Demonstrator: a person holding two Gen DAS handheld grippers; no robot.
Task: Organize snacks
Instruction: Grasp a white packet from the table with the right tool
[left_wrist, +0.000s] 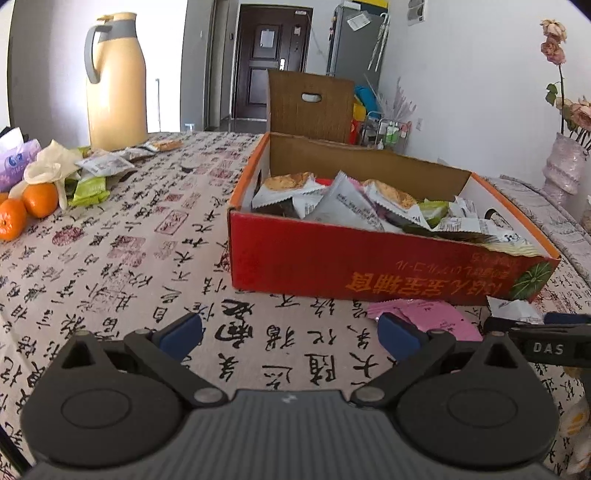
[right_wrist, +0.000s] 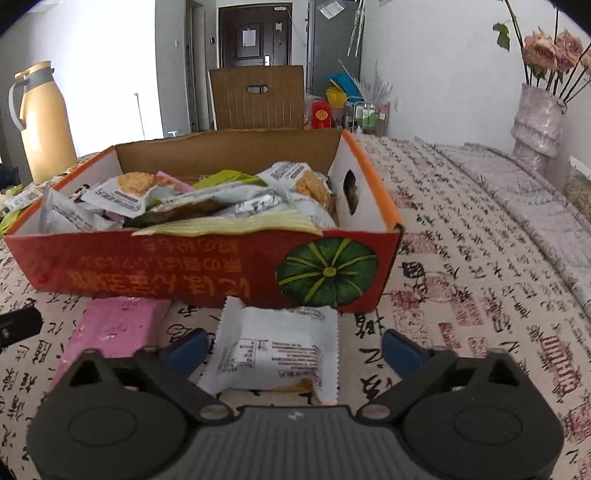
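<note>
A red cardboard box holds several snack packets. A white snack packet lies flat on the tablecloth just before the box, between the fingers of my open right gripper; the pads are not touching it. A pink packet lies to its left. My left gripper is open and empty above the cloth, left of the pink packet. More loose packets lie at the far left of the table.
A yellow thermos jug stands at the back left. Oranges and a tissue pack are at the left edge. A vase with flowers stands at the right. A chair back is behind the box.
</note>
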